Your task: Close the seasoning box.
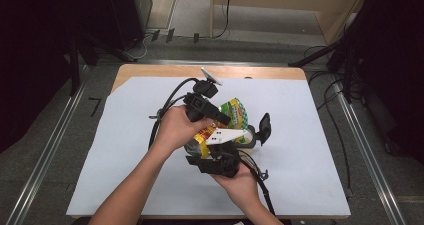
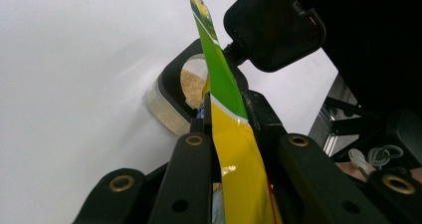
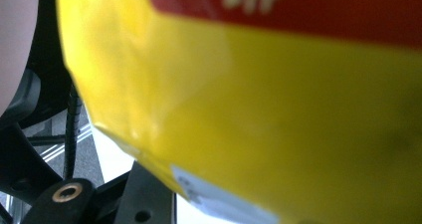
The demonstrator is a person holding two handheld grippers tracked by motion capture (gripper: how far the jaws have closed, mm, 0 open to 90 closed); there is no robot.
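A yellow and green snack bag (image 1: 234,113) is held above a white sheet (image 1: 310,150) between both grippers. My left gripper (image 1: 224,119) reaches in from the left and is shut on the bag's thin edge (image 2: 234,149), which stands upright between its jaws. My right gripper (image 1: 212,152) comes up from below. The bag's yellow side (image 3: 249,109) bulges right in front of its camera, and one black finger (image 3: 144,199) shows under it. Beneath the bag sits a clear container (image 2: 171,109) with pale crumbs inside, its black lid (image 2: 273,30) flipped open.
The white sheet covers a wooden table (image 1: 150,70). The container (image 1: 250,139) and its raised lid (image 1: 264,128) stand just right of the hands. Cables (image 1: 162,112) trail from the grippers. Metal rails (image 1: 45,155) run along the floor on both sides.
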